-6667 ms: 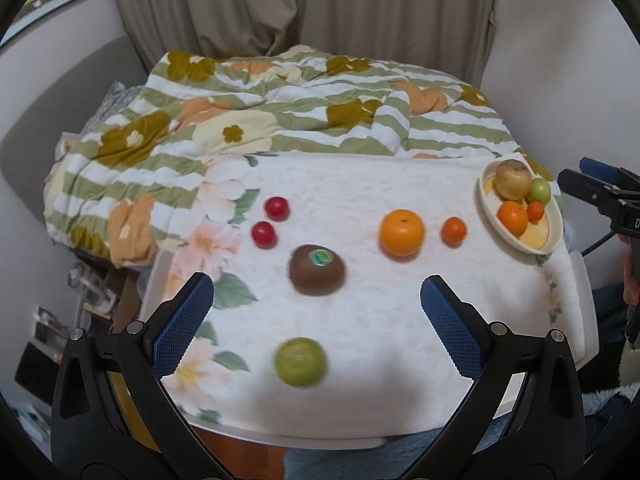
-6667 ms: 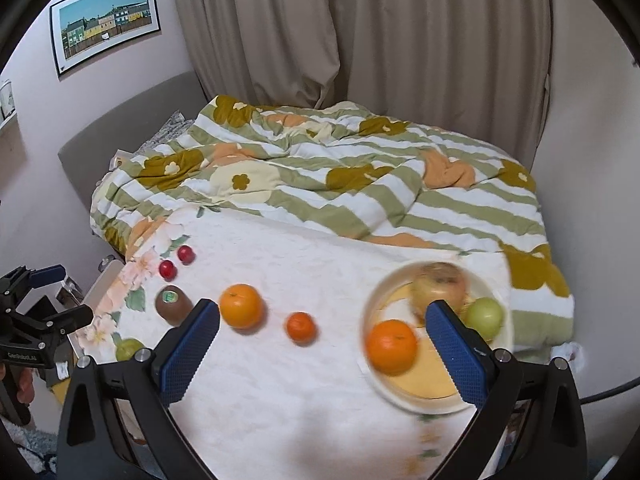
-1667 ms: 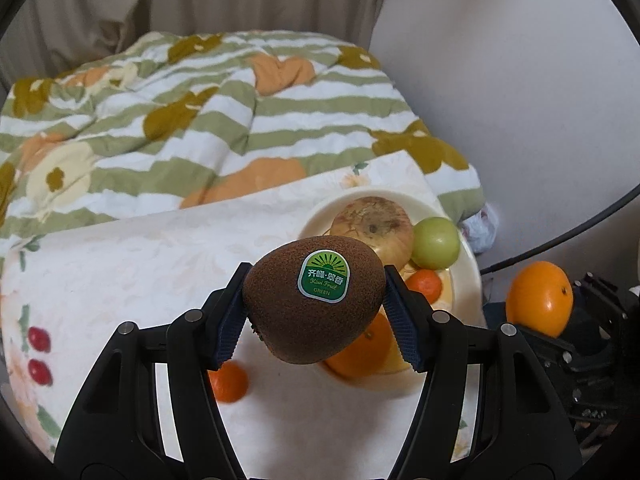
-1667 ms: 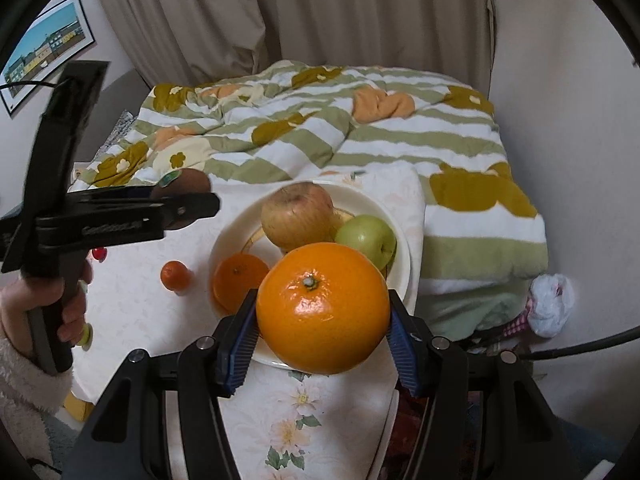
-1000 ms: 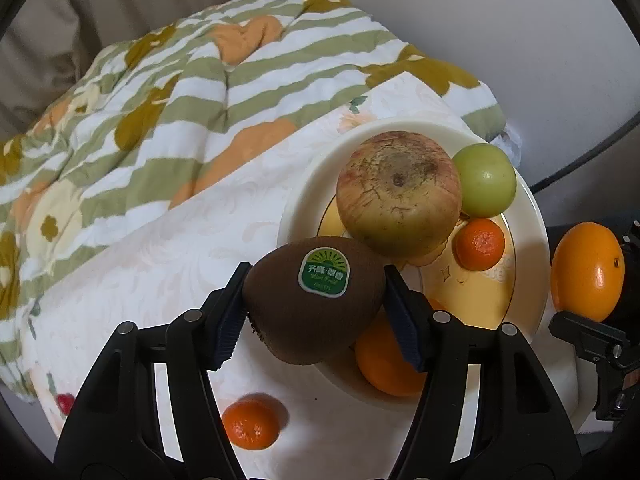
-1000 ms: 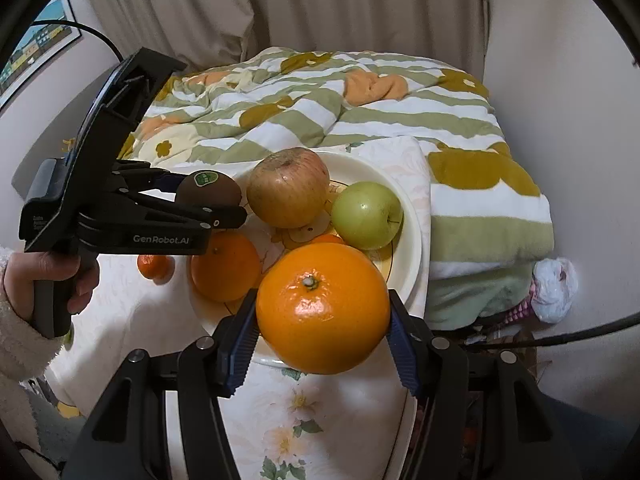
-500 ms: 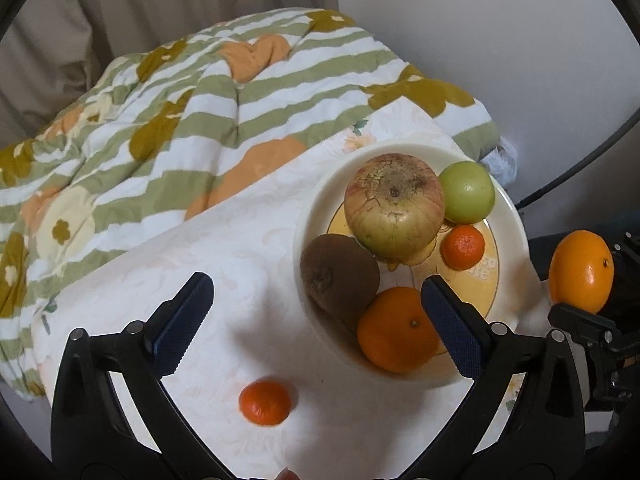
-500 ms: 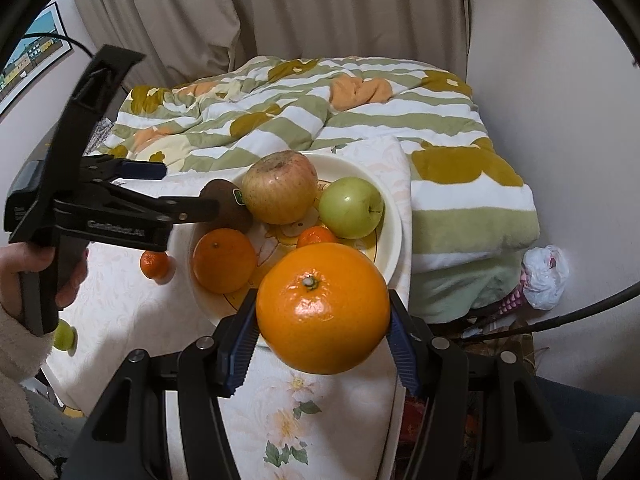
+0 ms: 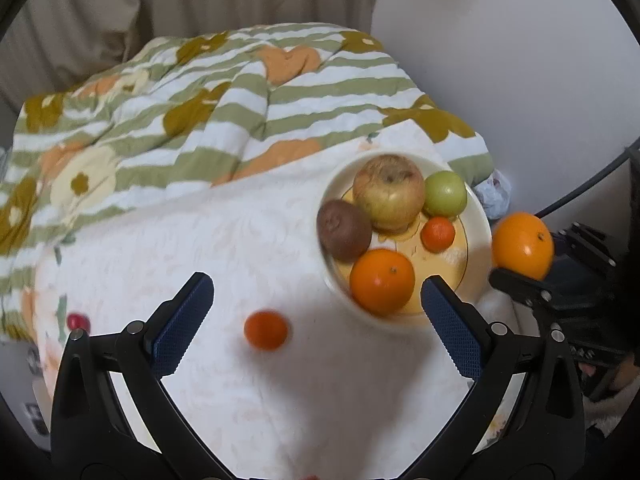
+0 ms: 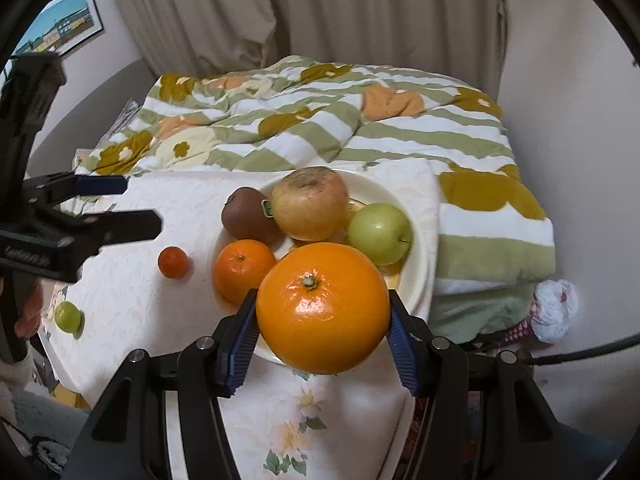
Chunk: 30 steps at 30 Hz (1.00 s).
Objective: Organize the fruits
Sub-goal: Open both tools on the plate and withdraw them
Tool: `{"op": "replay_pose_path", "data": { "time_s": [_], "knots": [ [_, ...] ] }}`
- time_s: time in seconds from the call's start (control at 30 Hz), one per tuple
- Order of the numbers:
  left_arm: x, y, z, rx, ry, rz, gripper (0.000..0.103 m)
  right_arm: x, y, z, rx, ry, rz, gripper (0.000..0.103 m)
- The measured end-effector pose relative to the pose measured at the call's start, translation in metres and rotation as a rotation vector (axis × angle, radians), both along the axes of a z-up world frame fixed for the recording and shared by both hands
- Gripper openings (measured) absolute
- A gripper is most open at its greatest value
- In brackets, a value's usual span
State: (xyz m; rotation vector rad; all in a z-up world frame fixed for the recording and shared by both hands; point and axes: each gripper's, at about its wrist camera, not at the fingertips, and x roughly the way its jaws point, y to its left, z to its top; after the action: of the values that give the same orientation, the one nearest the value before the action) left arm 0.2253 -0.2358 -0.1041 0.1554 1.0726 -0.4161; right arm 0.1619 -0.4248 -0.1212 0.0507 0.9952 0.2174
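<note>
Cream plate (image 10: pixel 416 240) with yellow centre. Brown kiwi (image 10: pixel 250 216); reddish-yellow apple (image 10: pixel 310 205); green apple (image 10: pixel 379 233); 2 oranges, bright orange (image 10: pixel 323 307) (image 10: pixel 243 266). White tablecloth (image 9: pixel 240 248), faint leaf print, floral border. Quilt (image 10: pixel 320 120): green-white stripes, ochre and peach flowers. Grey-beige curtains (image 10: pixel 320 12).

Soft, fairly dim indoor light fell evenly from above, giving pale, diffuse shadows under the small mandarin (image 9: pixel 266 329) and the plate (image 9: pixel 478 216) on the white surface (image 9: pixel 248 248). The left wrist view was motion-blurred, smearing the striped quilt (image 9: pixel 224 92); the right wrist view was sharper. A bright glare spot sat on the large orange (image 10: pixel 322 307). Both fisheye frames bent straight lines and darkened to black at the corners.
</note>
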Motion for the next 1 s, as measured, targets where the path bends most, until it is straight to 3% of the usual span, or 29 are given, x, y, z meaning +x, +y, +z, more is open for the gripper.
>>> {"op": "replay_pose_path", "data": {
  "time_s": [0.3, 0.73, 0.77, 0.83, 0.9, 1.0],
  "knots": [
    [-0.022, 0.034, -0.005, 0.044, 0.000, 0.106, 0.103, 0.016, 0.014, -0.037, -0.008, 0.044, 0.065, 0.055],
    [-0.050, 0.058, -0.014, 0.052, 0.024, 0.200, 0.103, 0.014, 0.024, -0.050, -0.025, 0.039, 0.082, 0.056],
    [-0.052, 0.059, -0.013, 0.053, 0.019, 0.204, 0.103, 0.012, 0.023, -0.047, -0.015, 0.019, 0.072, 0.061],
    [-0.057, 0.060, -0.010, 0.053, 0.011, 0.213, 0.103, 0.009, 0.019, -0.040, 0.010, -0.027, 0.059, 0.097],
    [-0.062, 0.064, -0.007, 0.048, -0.001, 0.221, 0.103, 0.005, 0.018, -0.031, 0.018, -0.072, 0.047, 0.102],
    [-0.071, 0.068, -0.002, 0.037, -0.019, 0.233, 0.103, -0.001, 0.018, -0.020, -0.004, -0.105, 0.033, 0.102]
  ]
}}
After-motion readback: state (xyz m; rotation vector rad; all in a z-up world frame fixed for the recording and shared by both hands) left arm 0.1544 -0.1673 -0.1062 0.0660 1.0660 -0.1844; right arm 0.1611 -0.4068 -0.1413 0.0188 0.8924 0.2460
